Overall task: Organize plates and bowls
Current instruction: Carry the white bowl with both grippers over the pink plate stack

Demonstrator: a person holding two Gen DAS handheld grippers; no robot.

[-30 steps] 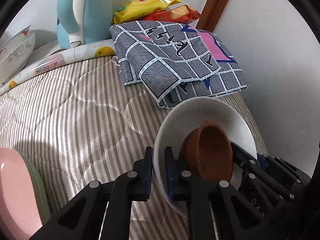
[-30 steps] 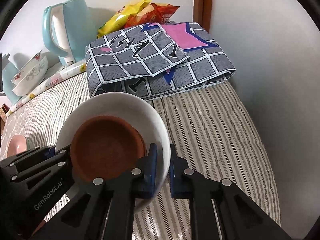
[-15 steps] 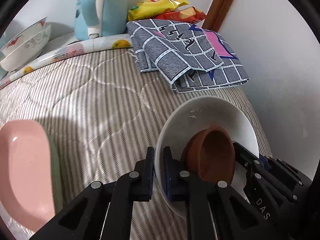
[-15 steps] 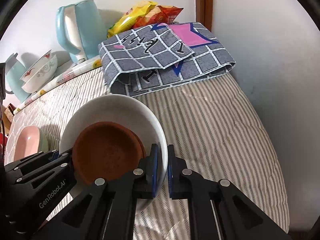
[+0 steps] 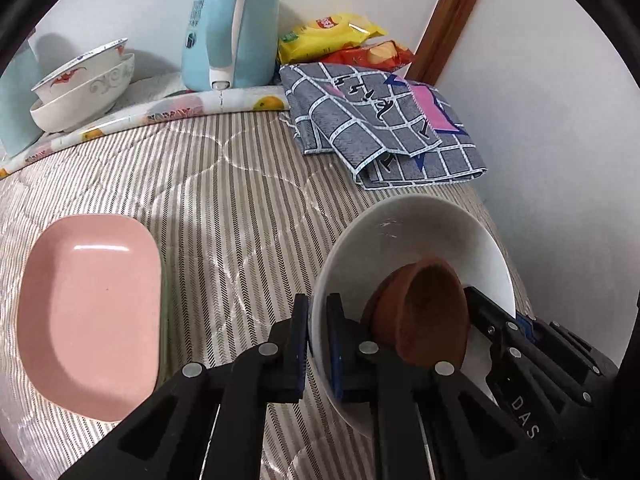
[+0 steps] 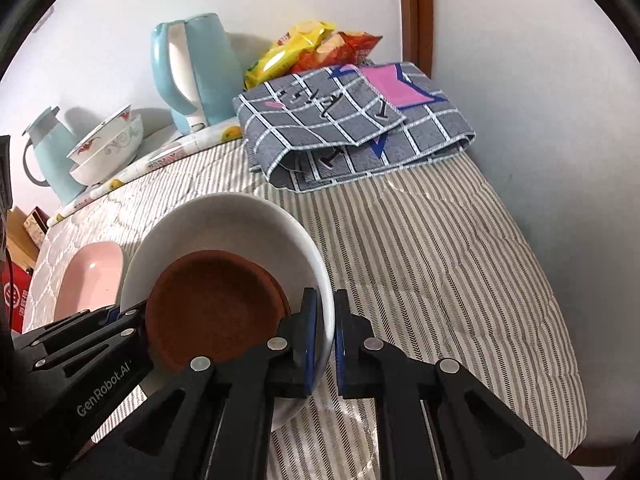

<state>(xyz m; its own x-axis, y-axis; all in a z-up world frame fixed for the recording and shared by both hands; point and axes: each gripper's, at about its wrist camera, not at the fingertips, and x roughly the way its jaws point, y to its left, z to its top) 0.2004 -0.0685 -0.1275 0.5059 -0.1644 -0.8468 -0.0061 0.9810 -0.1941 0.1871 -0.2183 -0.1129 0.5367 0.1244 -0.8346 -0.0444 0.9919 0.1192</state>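
White ceramic bowl (image 5: pixel 420 236) with a brown clay bowl (image 5: pixel 424 316) nested inside, held off the striped bed quilt (image 5: pixel 224 200) by both grippers at once. Left gripper (image 5: pixel 318 344) has its fingers pinched nearly closed on the white bowl's left rim; right gripper (image 6: pixel 334 344) does the same on the opposite rim, one finger inside the wall and one outside. The brown bowl sits tilted against the white bowl's inner wall, so that nesting step looks done. Just left of the pair, a pink plate (image 5: pixel 88 316) lies on the quilt on top of what looks like a greenish plate, only its edge visible. Further back, two patterned bowls (image 5: pixel 80 88) are already stacked near the blue kettle (image 5: pixel 232 28). Judgement: two stacks formed, one nested pair in transit; what is left is setting it down, probably beside or with the others. Folded checked cloth (image 5: pixel 380 124) and snack bags (image 5: pixel 336 36) sit at the far edge, uninvolved.
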